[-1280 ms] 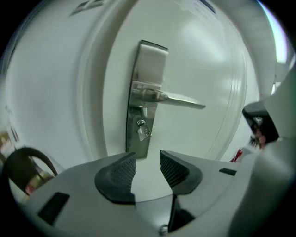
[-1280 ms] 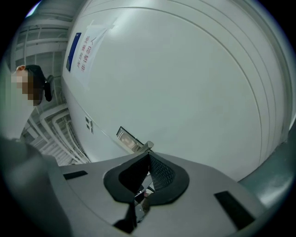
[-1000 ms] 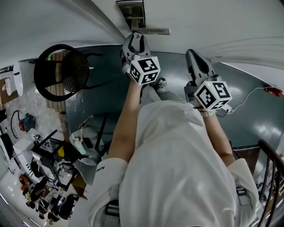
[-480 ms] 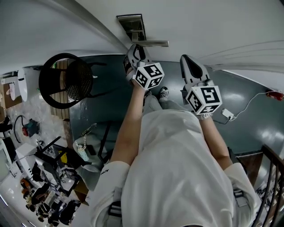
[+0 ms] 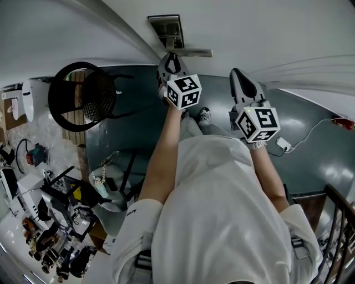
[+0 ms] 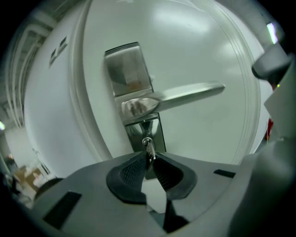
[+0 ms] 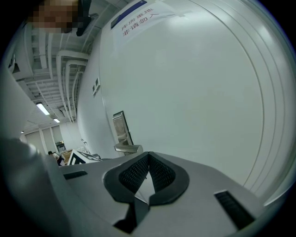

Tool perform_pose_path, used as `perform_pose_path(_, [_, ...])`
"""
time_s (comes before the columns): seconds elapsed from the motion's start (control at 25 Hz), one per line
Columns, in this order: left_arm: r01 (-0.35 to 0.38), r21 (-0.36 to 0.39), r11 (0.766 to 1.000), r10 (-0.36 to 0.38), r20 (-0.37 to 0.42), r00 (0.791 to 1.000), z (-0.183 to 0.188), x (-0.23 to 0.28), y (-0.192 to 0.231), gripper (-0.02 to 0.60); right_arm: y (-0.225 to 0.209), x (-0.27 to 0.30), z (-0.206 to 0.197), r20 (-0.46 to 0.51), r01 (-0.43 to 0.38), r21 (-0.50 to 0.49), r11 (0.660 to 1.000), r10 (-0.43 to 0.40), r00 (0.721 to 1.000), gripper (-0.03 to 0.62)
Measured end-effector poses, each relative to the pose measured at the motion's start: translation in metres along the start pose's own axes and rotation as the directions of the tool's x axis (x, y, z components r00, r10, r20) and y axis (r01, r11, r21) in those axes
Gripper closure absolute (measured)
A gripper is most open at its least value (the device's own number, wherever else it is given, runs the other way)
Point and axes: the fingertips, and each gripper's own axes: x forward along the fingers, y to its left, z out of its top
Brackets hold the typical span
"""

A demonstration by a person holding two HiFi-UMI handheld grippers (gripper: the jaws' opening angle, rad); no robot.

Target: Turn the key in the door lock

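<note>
The steel lock plate (image 6: 132,92) sits on the white door with its lever handle (image 6: 185,95) pointing right. A small key (image 6: 148,144) sticks out of the keyhole below the handle. My left gripper (image 6: 149,159) has just been closing, and its black pads now pinch the key's head between their tips. In the head view the left gripper (image 5: 171,58) reaches up to the lock plate (image 5: 166,30) just under the handle (image 5: 191,53). My right gripper (image 5: 239,76) hovers to its right, off the door, shut on nothing (image 7: 148,163).
A black mesh chair (image 5: 83,94) stands at the left. Cluttered tools and shoes (image 5: 55,233) fill the lower left. A white cable with an adapter (image 5: 284,144) lies on the grey floor at the right, near a railing (image 5: 339,222). A paper notice (image 7: 138,13) hangs high on the door.
The left gripper has stayed at the lock while its marker cube rolled a little. The right gripper's cube has also rolled slightly. Neither hand has shifted much.
</note>
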Motion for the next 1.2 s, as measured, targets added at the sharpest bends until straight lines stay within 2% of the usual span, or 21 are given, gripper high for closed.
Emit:
perform_pose_path(0.08, [0.051,-0.173,0.984,-0.048,0.021,0.999,0.000,0.000,0.002,0.534,0.001,0.000,-0.003,-0.008,-0.005,-0.002,1.000,0.005,1.000,0.592])
perform_pose_path(0.2, [0.118,-0.354,0.928,-0.109,0.044,0.993,0.002,-0.003,0.006,0.535,0.003,0.002,-0.004,-0.016,-0.010,-0.002,1.000,0.010,1.000,0.592])
perform_pose_path(0.28, [0.175,-0.469,0.866,-0.160,0.071,0.985,0.002,-0.003,0.008,0.537,0.003,0.003,-0.004,-0.019,-0.010,-0.001,1.000,0.010,1.000,0.592])
perform_pose_path(0.36, [0.229,-0.580,0.782,-0.204,0.109,0.973,0.002,-0.003,0.009,0.541,0.003,0.004,-0.004,-0.022,-0.007,0.003,1.000,0.007,1.000,0.592])
perform_pose_path(0.4, [0.249,-0.617,0.747,-0.220,0.124,0.968,0.002,-0.003,0.008,0.541,0.003,0.005,-0.004,-0.023,-0.005,0.007,1.000,0.005,1.000,0.592])
perform_pose_path(0.48, [0.281,-0.667,0.690,-0.247,0.148,0.958,0.002,-0.003,0.007,0.541,0.002,0.005,-0.005,-0.024,0.000,0.013,1.000,0.000,1.000,0.592])
perform_pose_path(0.52, [0.304,-0.706,0.640,-0.264,0.169,0.950,0.001,-0.002,0.007,0.545,0.002,0.006,-0.005,-0.025,0.002,0.015,1.000,-0.002,1.000,0.592])
perform_pose_path(0.56, [0.332,-0.760,0.559,-0.283,0.201,0.938,0.000,-0.002,0.007,0.549,0.002,0.008,-0.006,-0.026,0.003,0.016,1.000,-0.003,1.000,0.592])
perform_pose_path(0.64, [0.382,-0.860,0.339,-0.305,0.283,0.909,-0.001,-0.001,0.007,0.554,0.003,0.011,-0.007,-0.029,0.005,0.016,1.000,-0.005,1.000,0.592])
perform_pose_path(0.68, [0.397,-0.885,0.245,-0.305,0.318,0.898,-0.001,-0.001,0.007,0.554,0.005,0.012,-0.008,-0.030,0.005,0.016,1.000,-0.005,1.000,0.592])
perform_pose_path(0.8, [0.423,-0.905,0.045,-0.297,0.392,0.871,0.000,-0.002,0.008,0.554,0.008,0.014,-0.009,-0.034,0.007,0.016,1.000,-0.006,0.999,0.592])
perform_pose_path(0.88, [0.433,-0.894,-0.118,-0.285,0.448,0.847,-0.001,-0.002,0.008,0.554,0.008,0.015,-0.011,-0.037,0.012,0.019,1.000,-0.012,0.999,0.592])
perform_pose_path(0.96, [0.439,-0.859,-0.263,-0.269,0.502,0.822,0.000,-0.004,0.008,0.549,0.010,0.014,-0.013,-0.040,0.019,0.024,1.000,-0.018,0.999,0.592])
perform_pose_path(1.0, [0.441,-0.836,-0.325,-0.259,0.527,0.809,0.002,-0.005,0.007,0.546,0.010,0.013,-0.013,-0.041,0.022,0.027,0.999,-0.021,0.999,0.592])
perform_pose_path(1.04, [0.440,-0.815,-0.376,-0.250,0.547,0.799,0.003,-0.005,0.007,0.543,0.011,0.013,-0.012,-0.042,0.025,0.030,0.999,-0.024,0.999,0.592])
perform_pose_path(1.08, [0.436,-0.798,-0.417,-0.242,0.559,0.793,0.004,-0.005,0.007,0.541,0.011,0.014,-0.012,-0.042,0.029,0.032,0.999,-0.027,0.999,0.592])
perform_pose_path(1.12, [0.429,-0.784,-0.449,-0.235,0.567,0.790,0.005,-0.005,0.007,0.541,0.012,0.015,-0.010,-0.042,0.032,0.032,0.999,-0.030,0.999,0.592])
perform_pose_path(1.16, [0.424,-0.774,-0.470,-0.232,0.572,0.787,0.005,-0.005,0.007,0.538,0.013,0.015,-0.009,-0.042,0.034,0.032,0.999,-0.033,0.999,0.592])
perform_pose_path(1.2, [0.424,-0.773,-0.471,-0.236,0.574,0.784,0.005,-0.005,0.008,0.537,0.015,0.016,-0.009,-0.041,0.036,0.031,0.999,-0.035,0.999,0.592])
